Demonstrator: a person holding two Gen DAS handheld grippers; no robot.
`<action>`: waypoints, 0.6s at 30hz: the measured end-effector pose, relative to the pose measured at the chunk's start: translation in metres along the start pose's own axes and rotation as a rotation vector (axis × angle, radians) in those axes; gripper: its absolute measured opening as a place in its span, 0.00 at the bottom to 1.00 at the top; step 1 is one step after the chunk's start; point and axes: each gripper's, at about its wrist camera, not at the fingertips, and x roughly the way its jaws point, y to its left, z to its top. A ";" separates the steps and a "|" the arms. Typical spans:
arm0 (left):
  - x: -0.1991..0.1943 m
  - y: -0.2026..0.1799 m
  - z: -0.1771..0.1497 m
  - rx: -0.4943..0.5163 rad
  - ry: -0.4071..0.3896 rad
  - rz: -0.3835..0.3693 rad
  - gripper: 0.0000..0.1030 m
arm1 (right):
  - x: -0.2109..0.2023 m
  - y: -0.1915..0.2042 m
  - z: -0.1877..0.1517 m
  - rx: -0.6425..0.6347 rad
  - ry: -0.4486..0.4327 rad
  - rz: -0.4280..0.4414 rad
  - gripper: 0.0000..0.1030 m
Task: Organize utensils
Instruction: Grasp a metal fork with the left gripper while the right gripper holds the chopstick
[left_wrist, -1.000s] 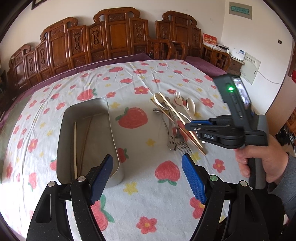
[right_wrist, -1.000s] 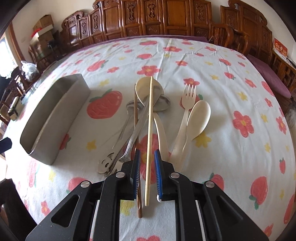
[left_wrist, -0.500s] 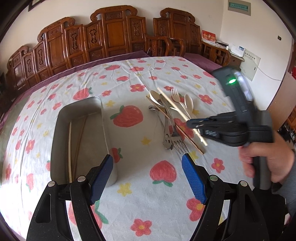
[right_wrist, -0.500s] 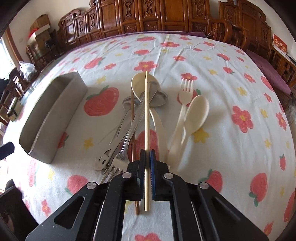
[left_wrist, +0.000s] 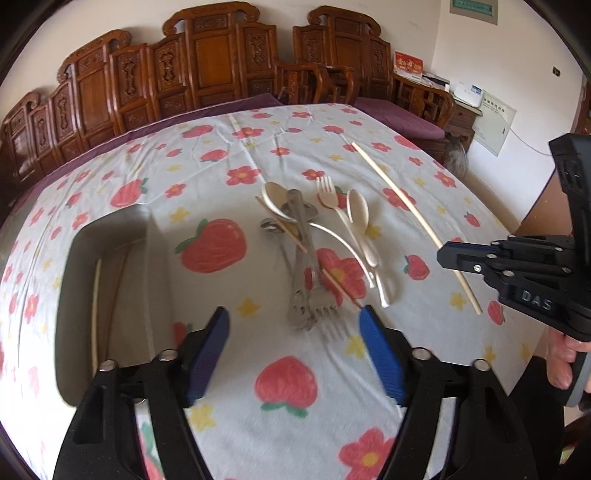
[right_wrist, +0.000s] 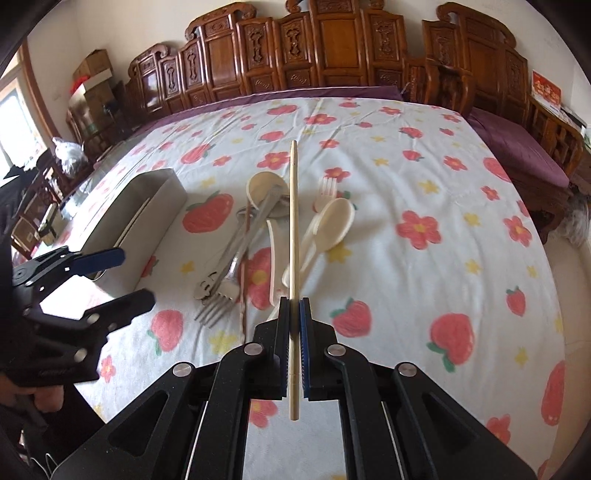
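Pale wooden chopstick (right_wrist: 293, 221) – lifted clear. Mixed metal and cream plastic cutlery pile (left_wrist: 314, 251) beside grey rectangular metal tray (left_wrist: 107, 295) – two chopsticks inside.

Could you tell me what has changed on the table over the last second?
The right claw closed on the pale chopstick and lifted it off the utensil pile. The left claw's jaws narrowed slightly, with nothing between them. The metal tray stayed put, with two chopsticks inside.
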 end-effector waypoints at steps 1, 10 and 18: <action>0.005 -0.002 0.002 0.004 0.008 -0.003 0.62 | 0.000 -0.003 -0.001 0.002 0.000 -0.003 0.06; 0.043 -0.013 0.018 0.000 0.058 -0.042 0.35 | 0.006 -0.018 -0.005 0.026 0.007 -0.001 0.06; 0.075 -0.017 0.022 0.017 0.122 -0.004 0.16 | 0.001 -0.024 -0.001 0.046 -0.005 0.005 0.06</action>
